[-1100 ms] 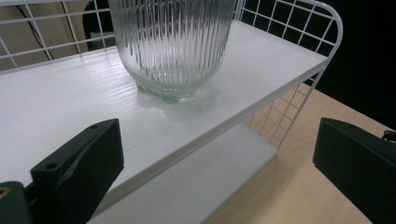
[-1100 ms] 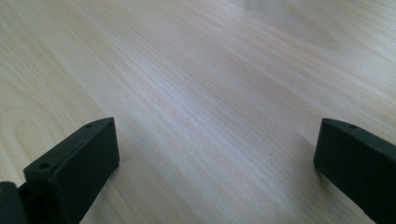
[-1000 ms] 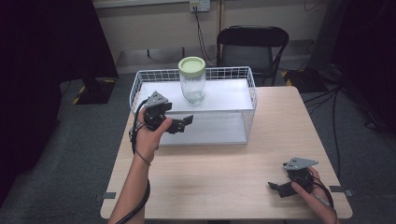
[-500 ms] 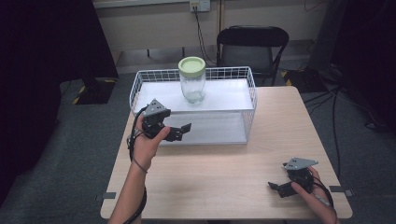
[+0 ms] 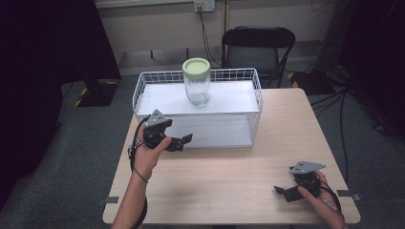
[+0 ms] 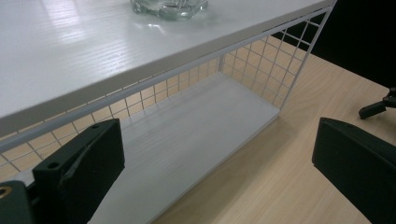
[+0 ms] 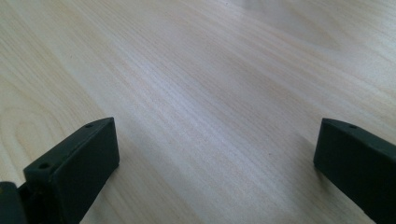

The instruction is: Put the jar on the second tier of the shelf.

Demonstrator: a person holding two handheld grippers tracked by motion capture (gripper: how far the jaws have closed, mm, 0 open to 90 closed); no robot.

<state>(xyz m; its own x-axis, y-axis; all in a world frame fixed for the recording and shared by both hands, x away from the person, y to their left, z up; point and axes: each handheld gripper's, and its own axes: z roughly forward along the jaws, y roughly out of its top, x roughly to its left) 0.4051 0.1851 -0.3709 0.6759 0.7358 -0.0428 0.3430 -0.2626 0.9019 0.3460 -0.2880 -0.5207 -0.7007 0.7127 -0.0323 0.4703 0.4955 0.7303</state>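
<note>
Since the clear glass jar with the pale green lid (image 5: 197, 82) looks heavy, slippery and fragile, I would grasp its body; both tools, left tool (image 5: 180, 141) and right tool (image 5: 284, 192), are released.

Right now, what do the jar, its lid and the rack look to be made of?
Jar: clear glass, see-through with bright glints. Lid: pale green, matte, probably plastic. Rack: white-coated wire grid with glossy white wood-grain shelf boards, likely laminate.
</note>
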